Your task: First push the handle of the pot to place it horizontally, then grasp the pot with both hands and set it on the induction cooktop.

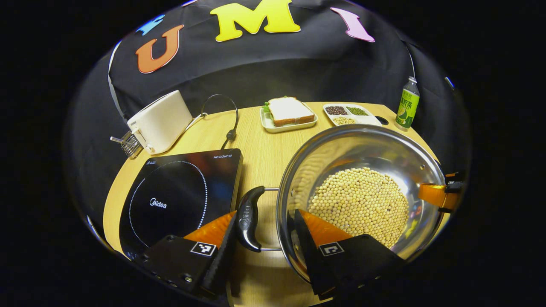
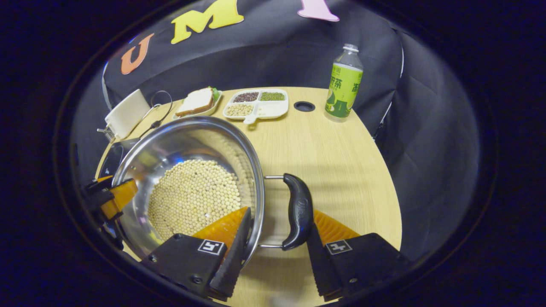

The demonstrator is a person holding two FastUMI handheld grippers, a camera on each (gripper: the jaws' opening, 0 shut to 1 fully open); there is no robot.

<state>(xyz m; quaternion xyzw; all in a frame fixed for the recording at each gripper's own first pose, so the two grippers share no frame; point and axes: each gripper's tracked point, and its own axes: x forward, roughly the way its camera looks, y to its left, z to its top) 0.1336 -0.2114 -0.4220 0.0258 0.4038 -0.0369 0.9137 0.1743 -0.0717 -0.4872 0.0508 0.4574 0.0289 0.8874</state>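
Each hand-held gripper, left (image 1: 264, 238) and right (image 2: 277, 238), straddles the pot (image 1: 362, 200) rim and handle (image 1: 249, 217), fingers spread, beside the induction cooktop (image 1: 179, 200).

The brand "Midea" is printed in white on the induction cooktop (image 1: 179, 200), left of the left gripper (image 1: 264, 251); "HEGON" is lettered at its far corner. Square coded markers are borne by both grippers.

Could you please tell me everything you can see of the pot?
The pot is a shiny, wide steel pan, lidless, upright on the wooden table beside the induction cooktop, holding a layer of pale beans. Dark side handles on wire brackets lie horizontal. Each gripper, left and right, straddles a handle and rim.
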